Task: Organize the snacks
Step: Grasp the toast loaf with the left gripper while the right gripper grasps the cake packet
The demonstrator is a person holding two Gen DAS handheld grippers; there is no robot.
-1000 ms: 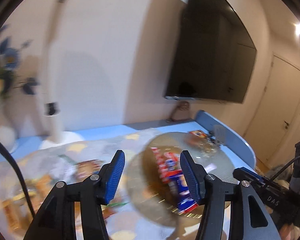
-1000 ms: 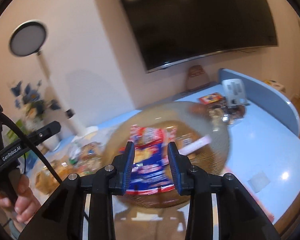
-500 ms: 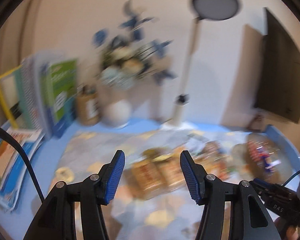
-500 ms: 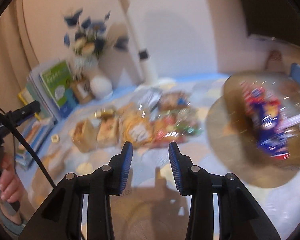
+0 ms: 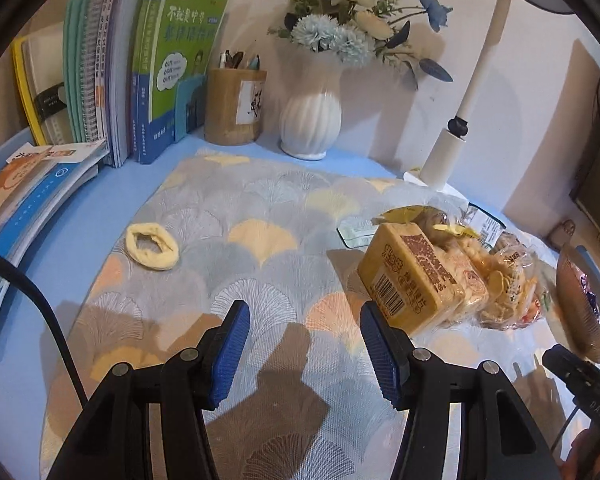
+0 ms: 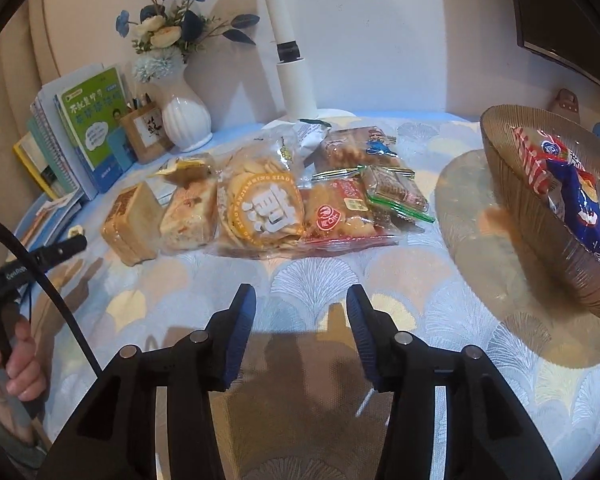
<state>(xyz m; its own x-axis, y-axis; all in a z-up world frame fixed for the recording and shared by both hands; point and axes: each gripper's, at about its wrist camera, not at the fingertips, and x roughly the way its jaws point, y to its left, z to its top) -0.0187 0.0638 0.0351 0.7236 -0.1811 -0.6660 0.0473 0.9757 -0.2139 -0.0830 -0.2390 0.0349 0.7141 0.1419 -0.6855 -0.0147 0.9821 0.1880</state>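
Between the blue pads of the left gripper (image 5: pixel 302 342) lies only patterned cloth (image 5: pixel 260 240); its jaws stand wide and empty. The right gripper (image 6: pixel 301 322) is likewise spread wide, holding nothing, above the same cloth. Just beyond it lie the snack packs in a touching row: tan biscuit block (image 6: pixel 130 222), pale cake pack (image 6: pixel 188 216), round cracker bag (image 6: pixel 264 208), red-labelled pack (image 6: pixel 340 212), and others overlapping behind, too tangled to count. The glass bowl (image 6: pixel 516 184) at far right, cut by the frame, holds a red-and-blue bag (image 6: pixel 572 192). Only the left view shows the yellow hair scrunchie (image 5: pixel 152 246); both show one white vase (image 5: pixel 310 120), one pen holder (image 5: pixel 234 106) and upright books (image 5: pixel 180 60).
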